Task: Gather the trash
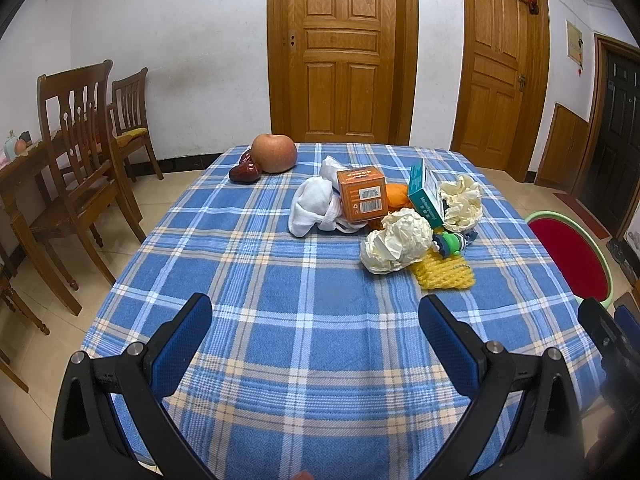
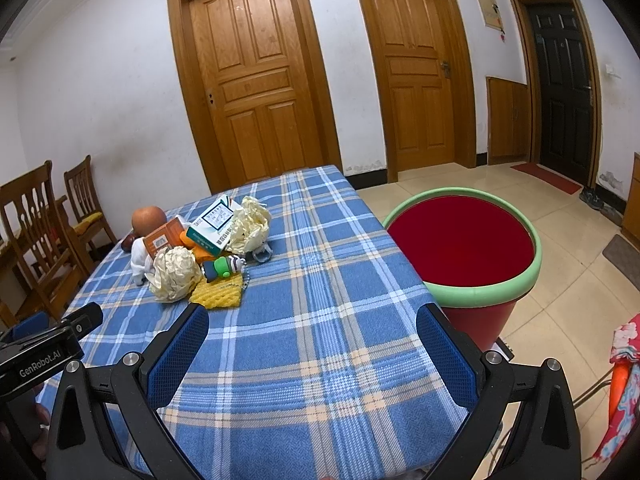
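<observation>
Table (image 1: 280, 340) had a blue plaid cloth; white walls, three doors, tiled floor. Two crumpled paper balls (image 1: 396, 242), cream and creased, sat mid-table touching two cartons (image 1: 362, 194). One red, green-rimmed bin (image 2: 480, 292) stood beside the table. Left gripper (image 1: 316, 324) and right gripper (image 2: 312, 332) were both spread wide, empty.

Near half of the blue plaid tablecloth (image 1: 280, 320) bare, clear run in. Far side crowded: crumpled cream paper ball (image 1: 394, 244) touching yellow foam net (image 1: 444, 270); orange carton (image 1: 362, 194), white sock (image 1: 316, 206) packed behind. Green-rimmed red bin (image 2: 480, 280) beside table's right edge, mouth unobstructed.
</observation>
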Action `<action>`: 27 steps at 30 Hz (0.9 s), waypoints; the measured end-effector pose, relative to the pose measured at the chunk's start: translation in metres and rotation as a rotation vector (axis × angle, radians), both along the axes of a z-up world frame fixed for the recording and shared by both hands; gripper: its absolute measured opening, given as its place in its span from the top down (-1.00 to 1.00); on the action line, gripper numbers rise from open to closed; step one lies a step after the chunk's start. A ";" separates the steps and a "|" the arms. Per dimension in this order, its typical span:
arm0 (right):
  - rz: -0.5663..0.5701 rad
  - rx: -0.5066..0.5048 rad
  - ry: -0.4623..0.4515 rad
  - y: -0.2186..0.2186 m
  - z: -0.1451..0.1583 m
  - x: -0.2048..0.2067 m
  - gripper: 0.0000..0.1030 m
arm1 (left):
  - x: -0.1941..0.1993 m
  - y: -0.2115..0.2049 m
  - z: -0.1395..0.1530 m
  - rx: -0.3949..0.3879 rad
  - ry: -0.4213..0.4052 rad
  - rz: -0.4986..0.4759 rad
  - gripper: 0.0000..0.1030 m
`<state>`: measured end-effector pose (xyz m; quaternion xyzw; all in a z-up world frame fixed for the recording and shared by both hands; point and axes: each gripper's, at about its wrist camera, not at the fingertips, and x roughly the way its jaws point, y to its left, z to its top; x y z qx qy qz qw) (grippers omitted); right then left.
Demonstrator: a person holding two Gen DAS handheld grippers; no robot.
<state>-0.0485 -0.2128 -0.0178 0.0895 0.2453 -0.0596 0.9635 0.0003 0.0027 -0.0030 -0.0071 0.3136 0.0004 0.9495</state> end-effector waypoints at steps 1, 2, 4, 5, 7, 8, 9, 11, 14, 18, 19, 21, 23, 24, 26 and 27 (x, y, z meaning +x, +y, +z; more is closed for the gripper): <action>0.001 0.001 0.000 0.000 0.000 0.000 -1.00 | 0.000 0.001 0.000 0.001 0.002 0.000 -0.97; 0.003 0.003 0.001 0.000 0.000 0.001 -1.00 | 0.001 0.002 -0.004 0.000 0.005 -0.001 -0.97; 0.008 0.009 0.000 -0.001 0.000 0.002 -1.00 | 0.003 0.004 -0.006 0.001 0.011 -0.001 -0.97; 0.009 0.011 -0.002 -0.001 0.000 0.002 -1.00 | 0.005 0.005 -0.007 0.003 0.013 0.001 -0.97; 0.013 0.012 -0.003 -0.002 0.002 0.005 -1.00 | 0.010 0.008 -0.006 0.007 0.018 0.007 -0.97; 0.017 0.014 -0.001 -0.002 0.002 0.008 -1.00 | 0.012 0.010 -0.006 0.008 0.019 0.011 -0.97; 0.023 0.016 0.002 -0.003 0.003 0.011 -1.00 | 0.015 0.011 -0.005 0.010 0.021 0.015 -0.97; 0.034 0.018 0.005 -0.003 0.008 0.019 -1.00 | 0.021 0.014 -0.002 0.013 0.024 0.020 -0.97; 0.055 0.015 0.005 -0.002 0.011 0.030 -1.00 | 0.033 0.020 0.001 0.013 0.029 0.027 -0.97; 0.089 0.022 0.028 -0.001 0.015 0.049 -1.00 | 0.052 0.026 0.004 0.015 0.038 0.027 -0.97; 0.094 0.022 0.036 -0.001 0.016 0.054 -1.00 | 0.058 0.027 0.004 0.023 0.042 0.028 -0.97; 0.103 0.008 0.048 0.002 0.016 0.064 -1.00 | 0.071 0.028 0.003 0.036 0.057 0.018 -0.97; 0.114 -0.009 0.051 0.005 0.016 0.075 -1.00 | 0.085 0.029 0.000 0.047 0.071 0.011 -0.97; 0.118 -0.017 0.062 0.006 0.015 0.080 -1.00 | 0.092 0.030 -0.001 0.049 0.079 0.006 -0.97; 0.124 -0.021 0.109 0.008 0.012 0.093 -1.00 | 0.108 0.032 -0.005 0.049 0.101 -0.015 -0.97; 0.125 -0.013 0.125 0.008 0.010 0.099 -1.00 | 0.114 0.032 -0.006 0.049 0.110 -0.021 -0.97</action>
